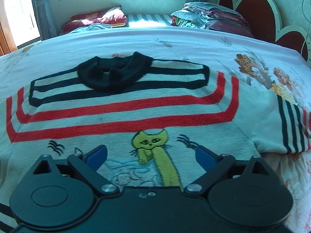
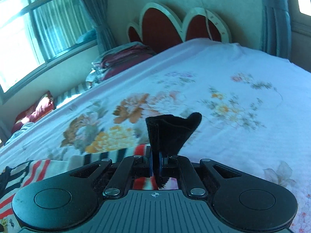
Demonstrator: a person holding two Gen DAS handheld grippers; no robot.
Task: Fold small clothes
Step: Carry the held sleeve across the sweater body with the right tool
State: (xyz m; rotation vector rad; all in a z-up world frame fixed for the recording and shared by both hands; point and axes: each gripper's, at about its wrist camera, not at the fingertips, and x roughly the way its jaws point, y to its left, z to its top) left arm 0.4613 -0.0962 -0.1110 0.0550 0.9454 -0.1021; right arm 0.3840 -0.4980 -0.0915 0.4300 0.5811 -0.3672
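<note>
A striped knit sweater (image 1: 124, 114) with a yellow cat lies flat mid-frame on the floral bedsheet (image 1: 194, 44). Left tongs (image 1: 151, 153) spread wide above it, empty. Right tongs (image 2: 155, 163) pinch its black cuff (image 2: 171, 130), centre frame.

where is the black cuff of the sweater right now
In the right wrist view the black cuff is pinched in the shut right tool, standing up over the flowered bedsheet, just right of the striped sleeve.

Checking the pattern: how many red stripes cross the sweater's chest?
2: both on the sweater, one just below the black stripes, the other just above the yellow cat.
</note>
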